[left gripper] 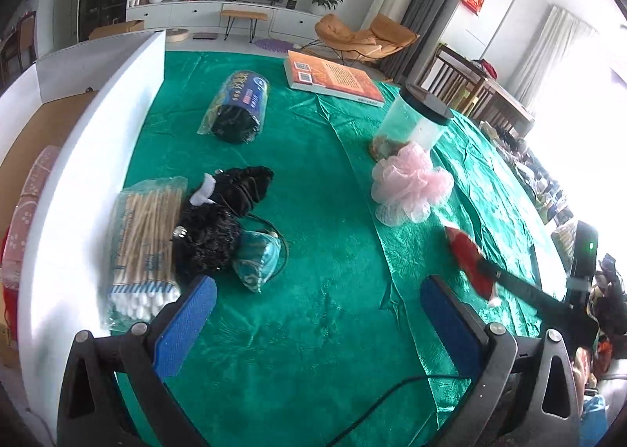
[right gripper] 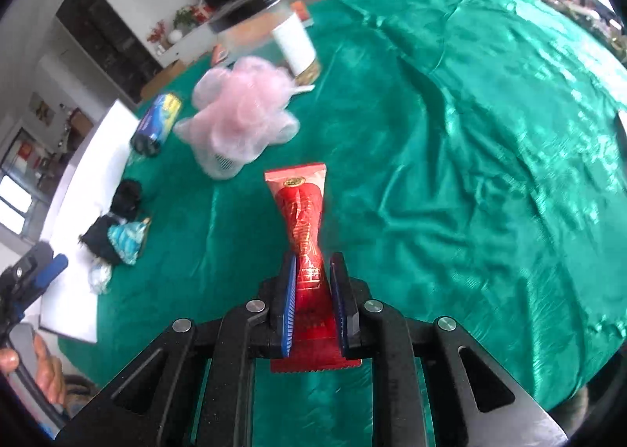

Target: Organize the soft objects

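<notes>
Two grippers over a green tablecloth (left gripper: 313,251). Right gripper (right gripper: 313,274) pinching a red packet (right gripper: 303,211) between blue pads pressed onto its crumpled middle, packet raised off the cloth, its flat sealed end pointing toward a pink mesh bath pouf (right gripper: 239,117). Left gripper (left gripper: 317,313) spread wide, blue pads (left gripper: 184,325) apart with nothing between, hanging above bare cloth. Pouf resting on the cloth just in front of a clear jar with a black lid (left gripper: 415,117). Near a white board (left gripper: 98,157) along the table's left edge: a bag of cotton swabs (left gripper: 145,243), a black fuzzy bundle (left gripper: 219,219) and a small teal pouch (left gripper: 254,258) touching it. Farther back, a roll of black bags (left gripper: 239,106) and an orange book (left gripper: 333,78), well apart.
</notes>
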